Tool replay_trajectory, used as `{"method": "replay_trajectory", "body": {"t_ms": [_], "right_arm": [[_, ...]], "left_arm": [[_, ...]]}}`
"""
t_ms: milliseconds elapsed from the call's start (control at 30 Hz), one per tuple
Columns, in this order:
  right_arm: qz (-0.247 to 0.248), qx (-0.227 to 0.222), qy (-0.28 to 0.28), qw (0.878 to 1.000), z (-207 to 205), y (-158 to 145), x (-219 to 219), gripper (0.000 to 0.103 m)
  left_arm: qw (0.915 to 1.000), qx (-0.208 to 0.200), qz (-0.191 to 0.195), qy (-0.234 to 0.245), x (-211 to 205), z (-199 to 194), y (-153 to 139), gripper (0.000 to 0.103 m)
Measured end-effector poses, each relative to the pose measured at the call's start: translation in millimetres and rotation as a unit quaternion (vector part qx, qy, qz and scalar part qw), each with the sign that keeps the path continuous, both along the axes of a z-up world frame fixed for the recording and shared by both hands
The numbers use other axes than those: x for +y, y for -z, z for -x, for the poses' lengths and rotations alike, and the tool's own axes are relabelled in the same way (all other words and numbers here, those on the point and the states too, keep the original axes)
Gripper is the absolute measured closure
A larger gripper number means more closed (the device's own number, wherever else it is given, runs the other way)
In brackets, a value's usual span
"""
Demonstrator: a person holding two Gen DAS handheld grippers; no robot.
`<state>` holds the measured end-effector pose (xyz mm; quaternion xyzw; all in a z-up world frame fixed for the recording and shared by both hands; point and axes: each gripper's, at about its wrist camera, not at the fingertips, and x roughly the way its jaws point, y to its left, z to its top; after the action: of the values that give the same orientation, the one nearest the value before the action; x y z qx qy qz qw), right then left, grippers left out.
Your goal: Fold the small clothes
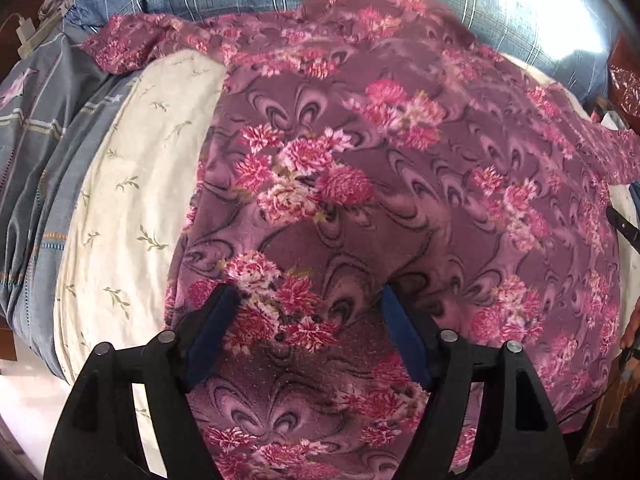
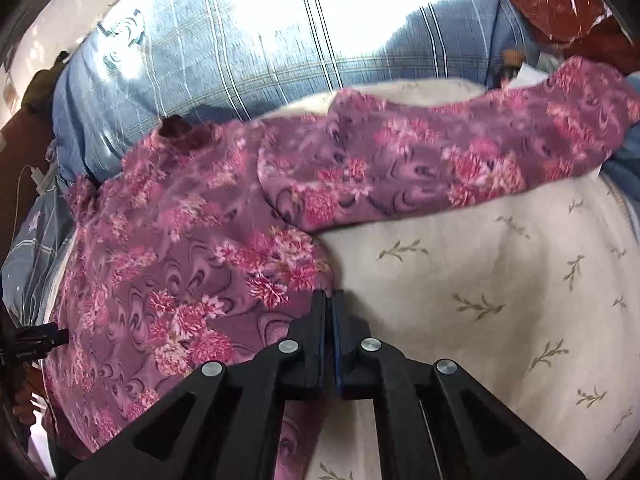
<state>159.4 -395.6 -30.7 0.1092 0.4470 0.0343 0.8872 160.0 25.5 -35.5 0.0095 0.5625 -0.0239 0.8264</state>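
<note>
Purple floral fleece top [image 1: 360, 184] spread on a cream sprigged sheet [image 2: 500, 280], its near fabric lying between the wide-open fingers of the left gripper [image 1: 310, 312], its side edge pinched by the closed right gripper [image 2: 330, 300].

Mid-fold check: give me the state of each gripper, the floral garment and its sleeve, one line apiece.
left gripper: open, fingers straddling the garment's lower part.
right gripper: shut at the garment's edge; a grip on cloth is not clear.
floral garment: spread flat on the cream sheet, unfolded.
sleeve: stretched sideways over the sheet.
</note>
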Motion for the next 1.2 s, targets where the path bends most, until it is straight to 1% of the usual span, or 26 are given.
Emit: {"method": "replay_trajectory", "body": {"t_ms": [33,67,100,133,167,200,233,267,333,400,467,500,533,567,633,667,700,733,767,833,933,967,1000,1133,1200], "right_arm": [[-0.02,0.003,-0.002,1.0,0.0,-4.8,-3.8,0.098],[-0.035,-0.003,-0.001,0.999,0.9,-10.1,-9.6,0.097],[-0.046,-0.02,0.011,0.999,2.5,-19.7,-20.5,0.096],[-0.051,-0.036,0.037,0.997,3.2,-29.3,-39.4,0.095],[-0.055,-0.044,0.069,0.995,1.1,-36.6,-62.1,0.091],[-0.059,-0.048,0.104,0.992,-0.1,-42.6,-85.3,0.083],[-0.061,-0.053,0.142,0.987,-2.8,-47.9,-109.9,0.078],[-0.059,-0.059,0.193,0.978,-5.0,-55.0,-141.9,0.075],[-0.056,-0.07,0.252,0.964,-6.9,-63.9,-186.6,0.071],[-0.069,-0.078,0.296,0.95,-12.0,-67.4,-226.0,0.056],[-0.092,-0.08,0.33,0.936,-21.1,-62.7,-254.9,0.054],[-0.104,-0.08,0.335,0.933,-27.0,-58.6,-262.1,0.054],[-0.115,-0.078,0.338,0.931,-33.9,-53.7,-267.1,0.054],[-0.119,-0.07,0.34,0.93,-43.0,-48.5,-272.5,0.054],[-0.102,-0.057,0.345,0.931,-58.4,-39.8,-274.0,0.054],[-0.089,-0.054,0.347,0.932,-63.5,-36.0,-270.6,0.059],[-0.079,-0.057,0.348,0.933,-66.1,-35.3,-267.8,0.081],[-0.066,-0.062,0.348,0.933,-68.6,-34.5,-262.5,0.091],[-0.052,-0.069,0.349,0.933,-68.5,-36.6,-256.5,0.092],[-0.024,-0.077,0.355,0.931,-65.8,-41.5,-239.4,0.092],[0.014,-0.098,0.338,0.936,-56.9,-65.0,-215.5,0.093],[0.024,-0.104,0.328,0.939,-57.0,-70.9,-203.5,0.093],[0.029,-0.11,0.318,0.941,-54.0,-80.2,-200.5,0.093],[0.032,-0.121,0.249,0.96,-60.3,-104.0,-150.9,0.093],[0.038,-0.122,0.221,0.967,-61.8,-109.5,-124.9,0.093]], "left_arm": [[0.9998,0.002,0.013,0.012,-0.8,1.1,-6.3,0.027],[0.9991,-0.01,0.032,0.024,-3.0,3.5,-16.0,0.027],[0.9985,-0.024,0.039,0.029,-8.6,2.4,-22.5,0.027],[0.9973,-0.045,0.043,0.039,-14.2,2.1,-33.4,0.027],[0.9959,-0.064,0.038,0.051,-22.7,-0.5,-43.7,0.027],[0.9952,-0.073,0.031,0.058,-29.9,-3.6,-48.5,0.027],[0.9941,-0.082,0.023,0.067,-38.9,-9.0,-53.2,0.027],[0.9934,-0.085,0.02,0.074,-46.0,-17.3,-54.9,0.027],[0.993,-0.083,0.014,0.083,-63.8,-33.1,-50.2,0.027],[0.9941,-0.068,0.016,0.083,-77.3,-54.4,-35.2,0.027],[0.9957,-0.043,0.023,0.079,-87.3,-64.1,-17.8,0.027],[0.996,-0.031,0.028,0.079,-90.2,-67.5,-9.4,0.027],[0.9961,-0.033,0.021,0.079,-94.6,-66.6,-4.0,0.023],[0.9946,-0.057,0.009,0.086,-98.2,-63.7,-5.1,0.02],[0.9929,-0.066,-0.002,0.099,-103.1,-62.6,-3.5,0.019],[0.9927,-0.069,0.003,0.099,-101.7,-62.3,-3.6,0.019],[0.9929,-0.067,0.008,0.099,-100.2,-63.2,-3.9,0.019],[0.9932,-0.062,0.015,0.097,-98.2,-65.1,-5.4,0.019],[0.9932,-0.061,0.026,0.096,-96.3,-67.2,-8.5,0.019],[0.992,-0.077,0.051,0.086,-93.0,-72.6,-17.9,0.019],[0.9898,-0.108,0.071,0.061,-91.2,-82.7,-29.1,0.019],[0.9898,-0.113,0.068,0.053,-90.0,-84.6,-28.6,0.019],[0.9904,-0.113,0.066,0.045,-88.8,-86.8,-25.2,0.019],[0.9921,-0.089,0.083,0.029,-75.9,-89.9,-7.9,0.019],[0.9916,-0.092,0.088,0.022,-66.7,-88.9,-6.2,0.019]]}}
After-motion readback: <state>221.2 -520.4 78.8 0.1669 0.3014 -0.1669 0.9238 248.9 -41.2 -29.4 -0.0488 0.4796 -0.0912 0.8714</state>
